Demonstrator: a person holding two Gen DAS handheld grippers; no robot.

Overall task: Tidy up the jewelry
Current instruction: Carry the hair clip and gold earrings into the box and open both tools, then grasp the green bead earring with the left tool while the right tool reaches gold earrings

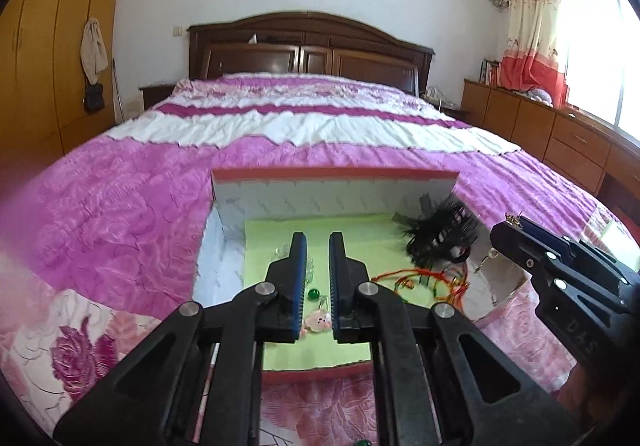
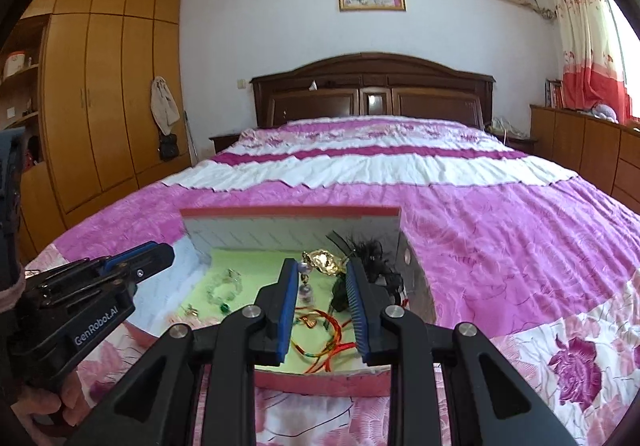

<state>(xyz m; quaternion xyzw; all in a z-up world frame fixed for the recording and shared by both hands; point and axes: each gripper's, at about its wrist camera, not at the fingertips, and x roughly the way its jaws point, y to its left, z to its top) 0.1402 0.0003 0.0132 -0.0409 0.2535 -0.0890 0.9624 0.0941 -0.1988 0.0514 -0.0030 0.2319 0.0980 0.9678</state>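
A white jewelry box with a red rim lies open on the bed, lined with green paper. Inside are a black feather hairpiece, red and orange cords, a clear bead bracelet, a green bead and a pink charm. My left gripper hovers over the box, jaws slightly apart and empty. My right gripper holds a gold brooch with dangling pearls between its fingertips above the box; it also shows in the left wrist view.
The box sits on a pink and white floral bedspread. A dark wooden headboard stands at the far end. Wooden wardrobes line the left wall, low cabinets the right.
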